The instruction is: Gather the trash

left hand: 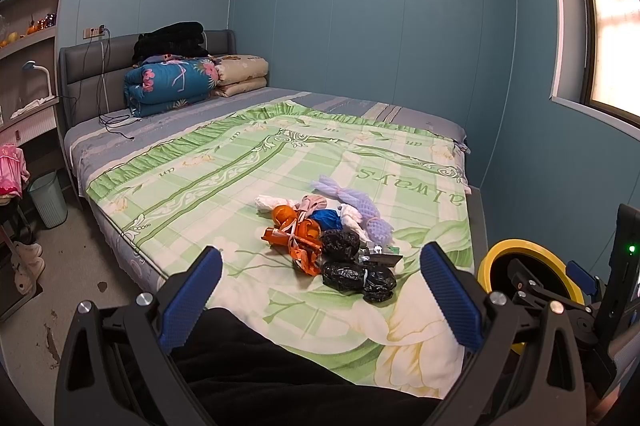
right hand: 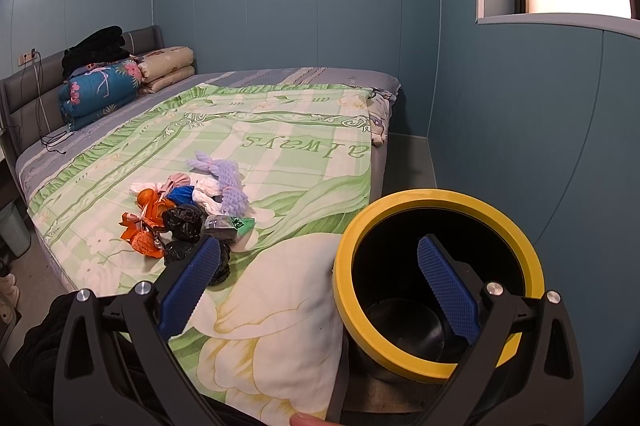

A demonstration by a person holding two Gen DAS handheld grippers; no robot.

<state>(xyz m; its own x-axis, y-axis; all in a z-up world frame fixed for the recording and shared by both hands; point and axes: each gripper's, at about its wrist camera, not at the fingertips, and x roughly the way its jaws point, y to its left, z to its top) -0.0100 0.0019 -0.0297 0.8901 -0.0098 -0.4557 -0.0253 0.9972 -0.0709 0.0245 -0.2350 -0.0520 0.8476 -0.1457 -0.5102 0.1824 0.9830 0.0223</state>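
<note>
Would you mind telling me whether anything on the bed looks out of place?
Yes: a heap of knotted plastic bags, orange, black, blue and white, with lilac foam netting, lies loose on the green floral bedspread, while the yellow-rimmed black bin sits beside the bed's corner.

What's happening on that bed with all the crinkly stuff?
A person is holding two grabber tools and is about to tidy up. A pile of trash, made of scrunched black, orange, blue and white bags and purple foam netting, sits on the green bedspread. Both the left gripper and the right gripper are open and holding nothing. A black bin with a yellow rim waits beside the bed, at the right gripper. Nothing has been picked up yet.
</note>
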